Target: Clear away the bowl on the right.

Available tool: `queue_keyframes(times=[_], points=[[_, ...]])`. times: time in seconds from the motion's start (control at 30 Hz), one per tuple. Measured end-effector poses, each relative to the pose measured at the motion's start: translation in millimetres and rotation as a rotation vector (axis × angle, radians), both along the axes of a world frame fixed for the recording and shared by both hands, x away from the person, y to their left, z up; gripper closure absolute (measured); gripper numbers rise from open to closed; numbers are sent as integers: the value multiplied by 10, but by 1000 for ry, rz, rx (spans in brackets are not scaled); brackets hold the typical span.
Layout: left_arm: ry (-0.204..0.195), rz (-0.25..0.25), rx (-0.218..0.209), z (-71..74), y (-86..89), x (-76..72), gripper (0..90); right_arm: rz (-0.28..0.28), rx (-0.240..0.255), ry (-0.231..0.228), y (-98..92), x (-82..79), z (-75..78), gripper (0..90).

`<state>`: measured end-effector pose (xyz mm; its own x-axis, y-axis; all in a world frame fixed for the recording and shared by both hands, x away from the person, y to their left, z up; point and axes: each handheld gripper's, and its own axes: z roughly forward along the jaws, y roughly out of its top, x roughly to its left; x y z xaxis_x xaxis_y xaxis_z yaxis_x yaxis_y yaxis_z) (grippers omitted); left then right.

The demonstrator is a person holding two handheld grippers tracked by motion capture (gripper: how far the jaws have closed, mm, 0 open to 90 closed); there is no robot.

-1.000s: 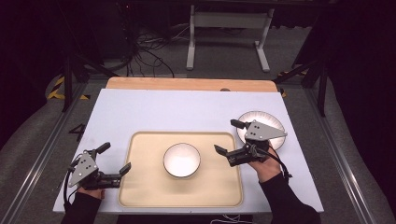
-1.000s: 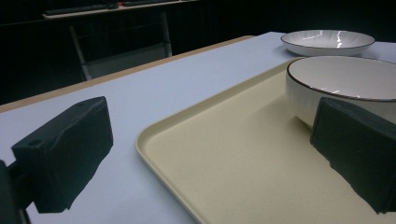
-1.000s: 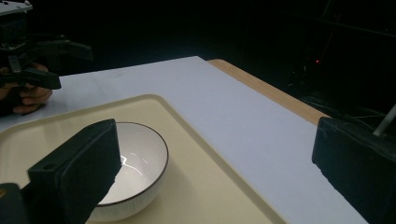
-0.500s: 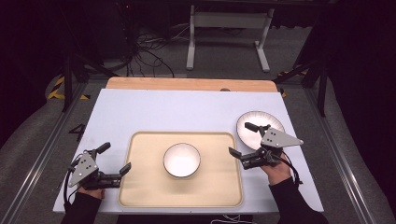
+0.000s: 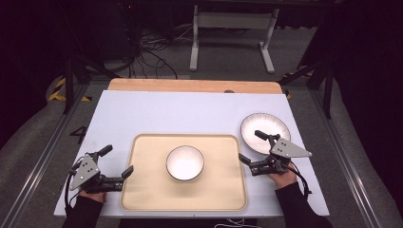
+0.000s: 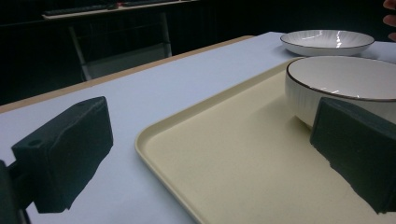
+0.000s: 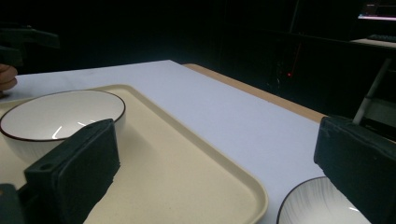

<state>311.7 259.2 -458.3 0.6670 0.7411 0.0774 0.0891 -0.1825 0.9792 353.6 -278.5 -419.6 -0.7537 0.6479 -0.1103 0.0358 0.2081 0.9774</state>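
Seen from above: a beige tray (image 5: 142, 190) on a pale table (image 5: 166, 114), with a white dark-rimmed bowl (image 5: 185, 163) upright near the tray's middle. Just off the tray's right edge, toward its far corner, lay a white plate (image 5: 271, 128), flat on the table and apart from the tray. Beyond the tray's far side ran a wooden strip (image 5: 190, 85) along the table's edge, then dark floor with cables (image 5: 147, 61) and a metal stand (image 5: 233, 33).

Held at the tray's left edge near its front corner: the left gripper (image 5: 115, 161), jaws wide apart and closed on nothing, one jaw over the table and the other over the tray's rim, as pictured from the gripper itself (image 6: 210, 154). Gripped from behind by a hand (image 5: 90, 194) at the table's front edge.

Held at the tray's right edge: the right gripper (image 5: 251, 145), jaws likewise spread and holding nothing, the far jaw over the near rim of the plate, the near jaw at the tray's side. Pictured from that gripper (image 7: 215, 163), the tray's corner and bare table between the jaws, with the bowl behind the one and the plate beneath the other. Nothing between either tool and the bowl.
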Motion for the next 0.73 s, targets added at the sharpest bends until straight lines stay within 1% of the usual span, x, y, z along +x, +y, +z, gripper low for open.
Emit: queue_keyframes(times=[0.13,0.2,0.3,0.4,0.53,0.73], points=[[-1,0,0,0,2,-1,2,-12,-30,-3,14,-1,-77,1],[-2,-2,1,1,2,-1,2,-24,-37,-17,31,-23,-126,1],[-3,-3,1,1,2,-2,2,-22,-46,-19,43,-33,-148,2],[-3,-4,1,1,1,-2,2,-20,-41,-18,50,-44,-163,2],[-4,-5,0,0,-1,-2,2,-29,-52,-3,58,-37,-193,2],[-4,-6,0,0,-2,-1,2,-46,-70,-6,56,-28,-197,2]])
